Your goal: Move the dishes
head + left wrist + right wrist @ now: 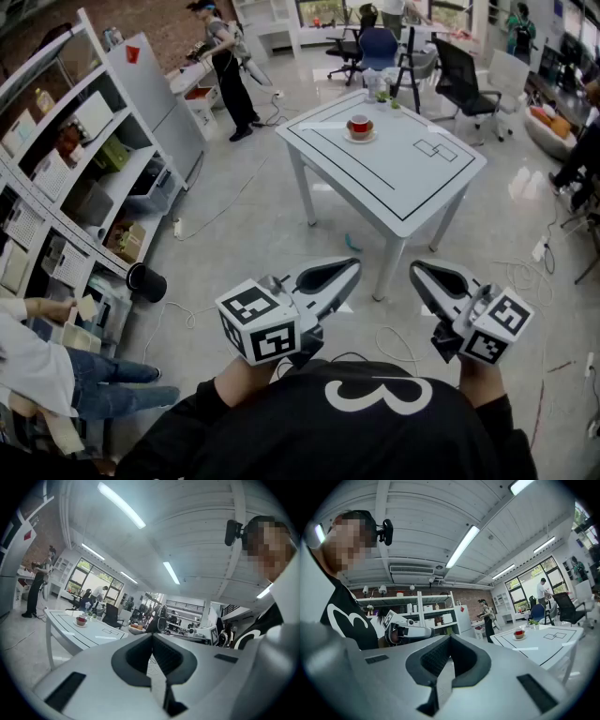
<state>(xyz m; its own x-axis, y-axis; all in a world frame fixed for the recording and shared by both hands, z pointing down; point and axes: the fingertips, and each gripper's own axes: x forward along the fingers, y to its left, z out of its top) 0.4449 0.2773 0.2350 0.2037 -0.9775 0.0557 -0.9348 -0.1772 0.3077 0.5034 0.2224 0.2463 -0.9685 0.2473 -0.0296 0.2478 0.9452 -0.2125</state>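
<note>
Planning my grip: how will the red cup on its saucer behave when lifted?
The cup sits on the saucer, so it may slide or tip if that tilts. Both look like rigid glazed crockery: probably slippery, breakable.

I see the cup (360, 125) on its saucer (361, 137) on the tabletop (403, 178), upper centre of frame; shelves (66, 187) fill the left edge, chairs (464, 80) sit behind, upper right.

Pale floor (253, 216), white table (412, 178) (shelves (66, 187) leftward)
</note>
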